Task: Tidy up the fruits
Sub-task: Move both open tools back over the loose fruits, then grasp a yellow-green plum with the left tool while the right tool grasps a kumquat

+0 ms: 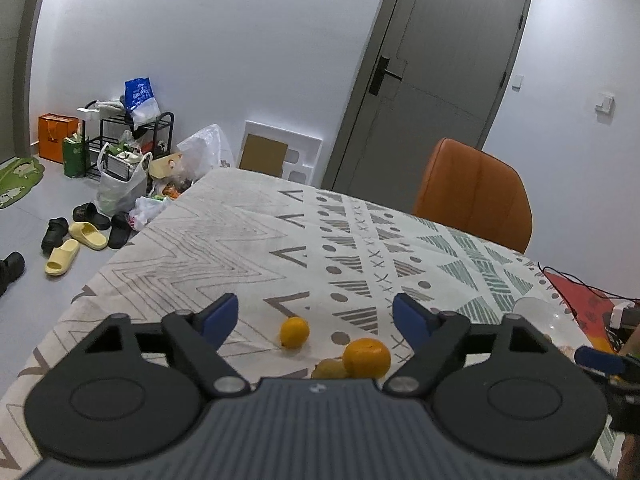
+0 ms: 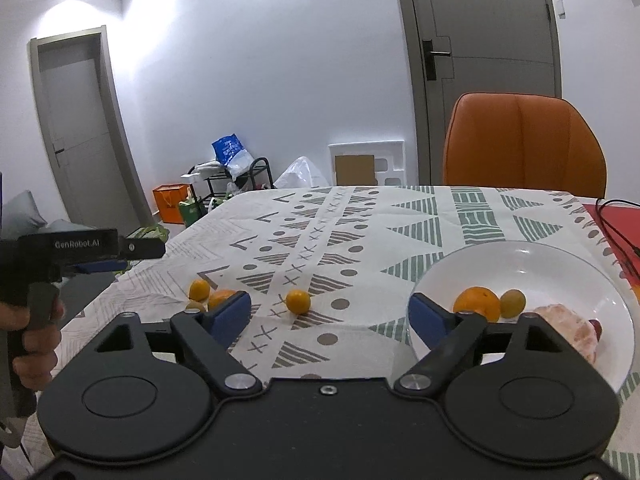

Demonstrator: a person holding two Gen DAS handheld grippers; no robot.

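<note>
My left gripper point(image 1: 315, 316) hangs open and empty over the patterned tablecloth point(image 1: 224, 248). Just beyond its fingers lie a small orange point(image 1: 295, 332), a bigger orange point(image 1: 367, 357) and a yellow-green fruit point(image 1: 330, 369). My right gripper point(image 2: 330, 314) is also open and empty, with a lone small orange point(image 2: 298, 301) ahead of it. To its right stands a white bowl point(image 2: 520, 264) with an orange point(image 2: 477, 304), a green fruit point(image 2: 512, 303) and a peeled pinkish fruit point(image 2: 560, 328) in it. At the left, a hand point(image 2: 36, 344) holds the left gripper point(image 2: 116, 266) beside the fruit cluster point(image 2: 221, 298).
An orange chair point(image 2: 524, 148) stands at the table's far side. A red mat with black cables point(image 2: 616, 224) lies at the right edge. Bags, a rack point(image 1: 132, 140) and slippers point(image 1: 88, 236) clutter the floor beyond the left edge.
</note>
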